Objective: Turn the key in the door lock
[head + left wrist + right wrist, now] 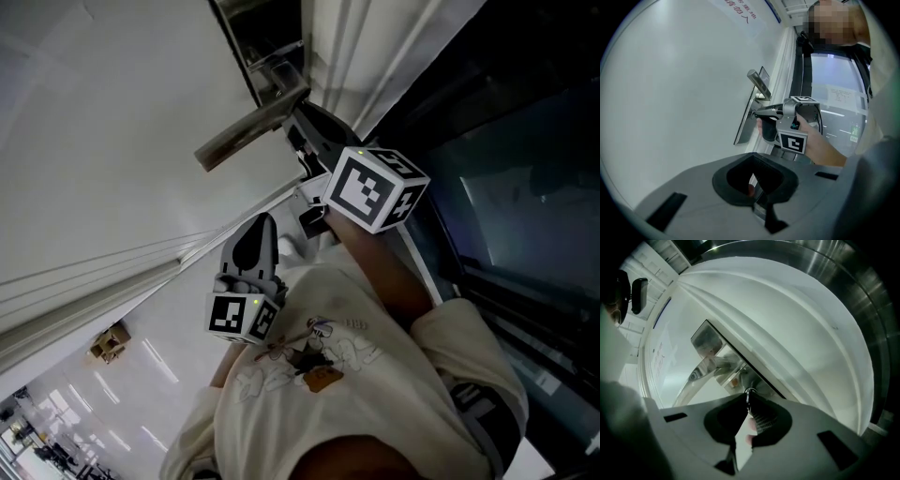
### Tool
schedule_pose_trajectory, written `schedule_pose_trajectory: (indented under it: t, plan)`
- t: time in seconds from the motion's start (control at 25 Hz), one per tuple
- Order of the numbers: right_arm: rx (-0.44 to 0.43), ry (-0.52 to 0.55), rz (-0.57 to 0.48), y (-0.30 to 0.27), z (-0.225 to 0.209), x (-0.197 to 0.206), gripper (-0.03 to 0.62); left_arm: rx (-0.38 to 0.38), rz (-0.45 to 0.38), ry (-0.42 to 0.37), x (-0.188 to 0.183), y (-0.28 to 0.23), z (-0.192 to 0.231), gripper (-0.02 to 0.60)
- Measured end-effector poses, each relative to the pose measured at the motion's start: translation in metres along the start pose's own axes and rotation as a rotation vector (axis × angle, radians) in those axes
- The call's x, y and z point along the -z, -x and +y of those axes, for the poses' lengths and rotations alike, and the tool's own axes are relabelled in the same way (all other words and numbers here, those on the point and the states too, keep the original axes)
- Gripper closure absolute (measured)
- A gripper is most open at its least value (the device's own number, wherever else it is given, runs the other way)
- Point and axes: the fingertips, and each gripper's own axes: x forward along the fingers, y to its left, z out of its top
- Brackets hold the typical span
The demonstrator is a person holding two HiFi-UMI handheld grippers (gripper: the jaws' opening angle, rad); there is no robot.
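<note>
In the head view the marker cube point(375, 187) hides the tips of the right tongs point(749, 401), and the lock lies out of sight behind them. In the right gripper view the key point(749, 393) shows only as a metal ring at the tips of the tongs. Its blade is covered. The red print point(740, 11) on the door point(670, 93) is cut off by the top edge.

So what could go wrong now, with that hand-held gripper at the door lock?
1. The right hand-held gripper pinches the key only at its jaw tips, so it may slip off when twisted.
2. The door handle sits close beside the key, so the twisting hand-held gripper could knock against it.
</note>
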Motion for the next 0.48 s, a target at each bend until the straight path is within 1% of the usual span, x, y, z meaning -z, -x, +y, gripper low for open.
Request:
schedule_pose_trajectory:
  t: [0.08,0.28,0.4,0.48]
  plan:
    - [0.003,-0.042,-0.017,0.0005,-0.0011,0.0,0.573,-0.007,-0.005,-0.001,-0.0004,-0.0002,0.0028,0.578]
    - [-0.045,-0.238,-0.046,0.0003,-0.001,0.0003,0.572,-0.022,0.003,0.015,-0.0001,-0.0024,0.0056,0.578]
    - [-0.071,-0.315,-0.058,0.0003,-0.0006,-0.0011,0.569,-0.024,0.008,0.013,0.0007,-0.0038,0.0046,0.578]
    - [-0.072,-0.37,-0.057,0.0013,-0.0024,-0.0009,0.568,-0.029,0.009,0.012,0.0008,-0.004,0.0048,0.578]
